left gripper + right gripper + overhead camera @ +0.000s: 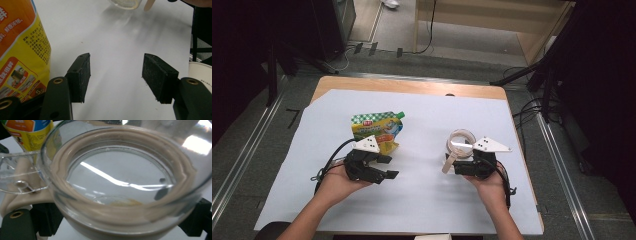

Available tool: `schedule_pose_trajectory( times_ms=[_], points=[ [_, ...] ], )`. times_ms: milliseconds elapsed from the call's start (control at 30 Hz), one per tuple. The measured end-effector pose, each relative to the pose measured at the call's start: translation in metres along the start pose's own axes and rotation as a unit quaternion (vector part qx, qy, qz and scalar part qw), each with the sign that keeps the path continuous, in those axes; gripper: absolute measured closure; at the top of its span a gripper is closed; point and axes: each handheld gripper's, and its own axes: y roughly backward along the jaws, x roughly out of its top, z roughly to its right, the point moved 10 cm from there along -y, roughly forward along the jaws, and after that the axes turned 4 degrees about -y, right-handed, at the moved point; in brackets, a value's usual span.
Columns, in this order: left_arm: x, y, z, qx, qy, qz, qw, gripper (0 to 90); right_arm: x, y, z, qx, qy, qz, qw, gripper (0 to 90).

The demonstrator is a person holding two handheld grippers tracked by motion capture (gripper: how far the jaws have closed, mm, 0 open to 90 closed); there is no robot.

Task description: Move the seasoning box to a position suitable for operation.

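Two claws, left claw (384, 167) apart, right claw (460, 164) clamped on one clear lid (461, 141), one pouch (377, 130).

White sheet (422, 200) over wooden table (412, 86); paper cup (201, 72) at edge.

Each black hand-held gripper, left (384, 167) and right (458, 167), carries a grey three-cornered plate with dark dots and trails a black cable. Brass-ringed screw holes mark the jaw arms. Forearms are sleeveless.
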Motion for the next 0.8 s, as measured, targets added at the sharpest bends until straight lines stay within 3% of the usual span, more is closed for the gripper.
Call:
schedule_pose_trajectory(
  times_ms=[233,800],
  points=[
    [0.000,0.000,0.000,-0.001,0.001,0.001,1.0000,40.4,-0.005,-0.017,-0.029,0.033,0.019,-0.012,0.9992,12.1],
    [-0.001,0.000,0.000,-0.002,0.001,0.000,1.0000,40.2,-0.017,-0.038,-0.065,0.072,0.044,-0.030,0.9959,12.1]
  ],
)
